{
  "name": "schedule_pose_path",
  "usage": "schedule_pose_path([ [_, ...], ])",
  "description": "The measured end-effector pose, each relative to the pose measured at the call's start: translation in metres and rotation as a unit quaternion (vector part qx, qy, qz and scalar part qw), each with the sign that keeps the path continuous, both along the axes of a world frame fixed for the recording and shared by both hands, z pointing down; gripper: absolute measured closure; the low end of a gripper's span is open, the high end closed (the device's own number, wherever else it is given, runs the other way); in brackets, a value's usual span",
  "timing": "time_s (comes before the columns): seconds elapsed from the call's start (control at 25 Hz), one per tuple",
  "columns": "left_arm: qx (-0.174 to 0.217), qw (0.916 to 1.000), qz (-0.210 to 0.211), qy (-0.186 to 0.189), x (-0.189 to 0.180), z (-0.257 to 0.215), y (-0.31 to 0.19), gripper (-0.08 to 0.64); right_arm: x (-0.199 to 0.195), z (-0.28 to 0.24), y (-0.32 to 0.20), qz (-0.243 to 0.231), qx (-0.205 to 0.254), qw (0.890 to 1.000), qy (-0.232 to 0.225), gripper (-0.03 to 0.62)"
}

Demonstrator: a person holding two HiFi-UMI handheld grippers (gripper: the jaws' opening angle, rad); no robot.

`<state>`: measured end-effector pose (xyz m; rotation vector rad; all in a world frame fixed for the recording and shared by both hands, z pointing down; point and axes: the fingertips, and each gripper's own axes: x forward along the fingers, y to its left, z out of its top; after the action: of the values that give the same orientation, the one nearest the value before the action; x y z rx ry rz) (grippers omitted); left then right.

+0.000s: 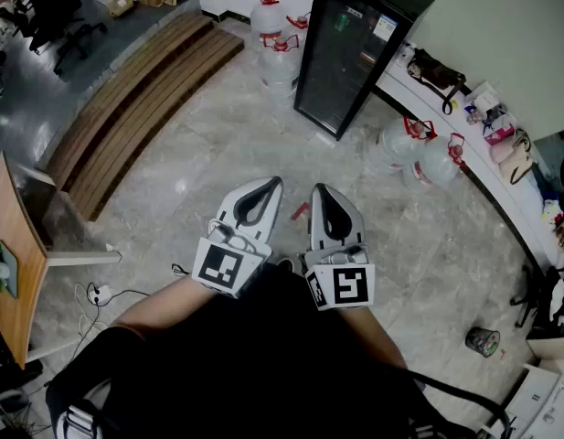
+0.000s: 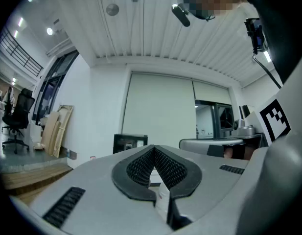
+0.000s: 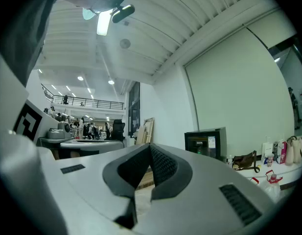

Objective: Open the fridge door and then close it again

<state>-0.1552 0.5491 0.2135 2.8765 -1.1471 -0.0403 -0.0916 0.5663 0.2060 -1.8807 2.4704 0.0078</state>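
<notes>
A black glass-door fridge (image 1: 350,44) stands against the far wall, its door closed; it also shows small and distant as the fridge (image 2: 129,143) in the left gripper view and the fridge (image 3: 205,143) in the right gripper view. My left gripper (image 1: 274,183) and right gripper (image 1: 317,190) hang side by side in front of me over the marble floor, well short of the fridge. Both are shut with nothing between their tips: left gripper (image 2: 153,148), right gripper (image 3: 150,147).
Large water jugs (image 1: 274,39) stand left of the fridge and more jugs (image 1: 423,158) to its right. A curved white counter (image 1: 501,190) with bags runs along the right wall. Wooden steps (image 1: 135,99) lie at left. A small bin (image 1: 483,340) sits on the floor at right.
</notes>
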Motion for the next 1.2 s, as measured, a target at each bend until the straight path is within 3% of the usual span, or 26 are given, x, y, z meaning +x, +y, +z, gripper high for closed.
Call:
schedule_pose_path([
  [0.4, -0.016, 0.9999, -0.007, -0.002, 0.027, 0.012, -0.019, 0.554, 0.029, 0.01, -0.022, -0.021, -0.008, 1.0, -0.021, 0.577],
  [0.64, -0.029, 0.9995, 0.01, 0.011, 0.043, 0.027, -0.063, 0.554, 0.043, 0.024, -0.071, -0.019, -0.019, 0.999, -0.021, 0.577],
  [0.96, -0.047, 0.9988, -0.002, 0.013, 0.038, 0.051, -0.219, 0.553, 0.054, 0.043, -0.21, 0.003, -0.041, 0.999, -0.018, 0.577],
  [1.2, -0.051, 0.998, 0.034, 0.011, 0.037, 0.044, -0.341, 0.553, 0.054, 0.038, -0.33, 0.035, -0.06, 0.997, -0.018, 0.577],
])
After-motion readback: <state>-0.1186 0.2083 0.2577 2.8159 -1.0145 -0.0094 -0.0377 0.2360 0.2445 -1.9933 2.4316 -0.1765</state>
